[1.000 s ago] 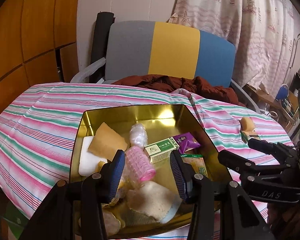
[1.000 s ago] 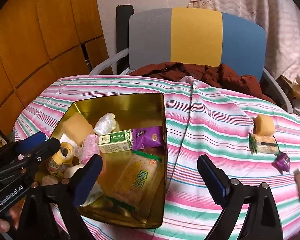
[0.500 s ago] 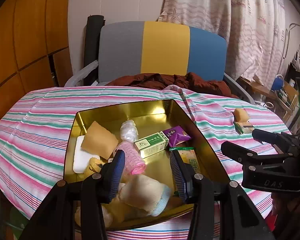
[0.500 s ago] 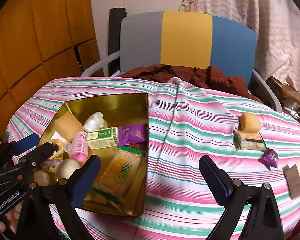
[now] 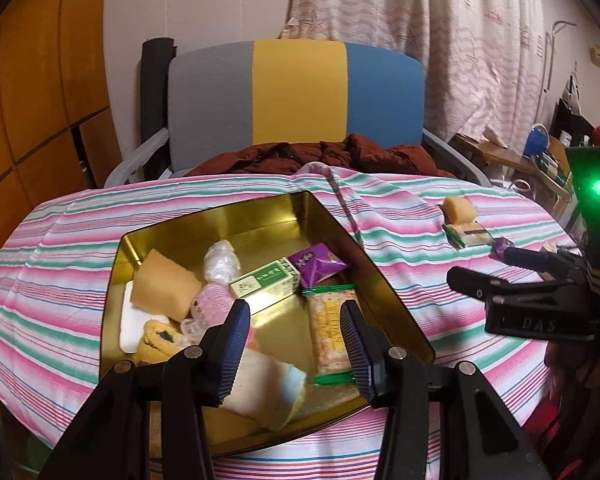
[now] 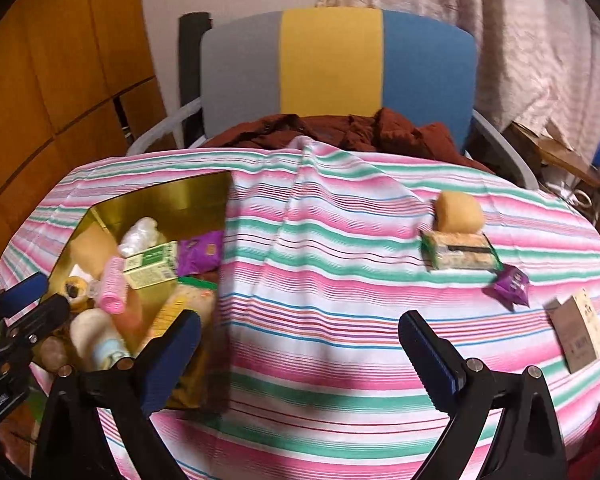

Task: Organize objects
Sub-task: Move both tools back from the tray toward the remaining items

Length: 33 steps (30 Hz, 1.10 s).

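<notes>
A gold tin (image 6: pixel 100 216) sits on the left of the striped bench (image 6: pixel 332 280), filled with gathered snacks. The left tongs (image 5: pixel 296 344) hover above it, spread and empty. The right tongs (image 6: pixel 300 360), spread wide and empty, face loose items at right, likely next: bun (image 6: pixel 458 210), cracker packet (image 6: pixel 458 250), purple sweet (image 6: pixel 510 284), small box (image 6: pixel 578 334).

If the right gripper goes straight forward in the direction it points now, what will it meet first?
The right gripper is open and empty, aimed over bare striped tablecloth. Going straight on, it would probably meet the cloth first; the gold tin lies left of that line and the green-wrapped cracker pack right. Depth is uncertain.
</notes>
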Each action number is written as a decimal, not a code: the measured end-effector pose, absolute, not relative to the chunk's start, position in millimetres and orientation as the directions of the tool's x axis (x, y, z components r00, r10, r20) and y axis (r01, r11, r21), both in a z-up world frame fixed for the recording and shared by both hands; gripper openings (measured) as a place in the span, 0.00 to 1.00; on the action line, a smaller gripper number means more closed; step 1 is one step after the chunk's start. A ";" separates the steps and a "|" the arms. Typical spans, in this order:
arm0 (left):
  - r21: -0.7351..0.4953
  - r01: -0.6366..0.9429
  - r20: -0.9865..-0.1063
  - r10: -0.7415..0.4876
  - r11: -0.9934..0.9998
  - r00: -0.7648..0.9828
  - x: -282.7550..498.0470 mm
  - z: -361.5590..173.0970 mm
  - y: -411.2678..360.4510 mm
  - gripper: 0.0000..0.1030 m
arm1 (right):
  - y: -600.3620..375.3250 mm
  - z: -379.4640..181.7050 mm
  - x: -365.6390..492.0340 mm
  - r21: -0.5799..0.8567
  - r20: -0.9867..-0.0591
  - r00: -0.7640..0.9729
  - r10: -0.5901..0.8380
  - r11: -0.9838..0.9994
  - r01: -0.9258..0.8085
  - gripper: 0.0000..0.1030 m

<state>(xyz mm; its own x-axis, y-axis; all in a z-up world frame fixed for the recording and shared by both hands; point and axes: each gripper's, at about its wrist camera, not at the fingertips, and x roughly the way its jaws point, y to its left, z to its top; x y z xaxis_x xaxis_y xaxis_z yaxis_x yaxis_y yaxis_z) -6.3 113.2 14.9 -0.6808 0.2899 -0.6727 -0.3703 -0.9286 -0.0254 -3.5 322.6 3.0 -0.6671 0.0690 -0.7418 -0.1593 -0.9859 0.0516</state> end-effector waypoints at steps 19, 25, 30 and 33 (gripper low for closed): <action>0.026 -0.540 -0.702 0.369 -0.841 -0.609 -0.8 6.4 182.2 0.46 | 469.2 12.9 24.9 0.147 -0.777 -0.602 0.183 -0.877 -0.457 0.97; 0.033 -0.589 -0.708 0.397 -0.808 -0.584 2.4 3.6 202.9 0.46 | 532.4 18.7 49.5 0.215 -0.780 -0.585 0.222 -0.783 -0.584 0.99; 0.035 -0.622 -0.725 0.408 -0.782 -0.554 3.7 -3.6 219.2 0.46 | 586.3 14.7 70.4 0.277 -0.773 -0.575 0.270 -0.671 -0.688 1.00; 0.034 -0.635 -0.740 0.408 -0.772 -0.535 4.6 -9.8 226.0 0.46 | 615.2 7.5 78.2 0.318 -0.762 -0.572 0.304 -0.594 -0.739 1.00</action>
<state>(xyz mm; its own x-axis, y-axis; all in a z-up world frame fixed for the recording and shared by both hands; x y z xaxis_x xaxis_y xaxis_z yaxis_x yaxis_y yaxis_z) 4.6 226.0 -9.8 -0.5350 0.4081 -0.7397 -0.6353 -0.7715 0.0339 78.2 615.2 7.5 -0.5717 0.3043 -0.7620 -0.7394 -0.5936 0.3177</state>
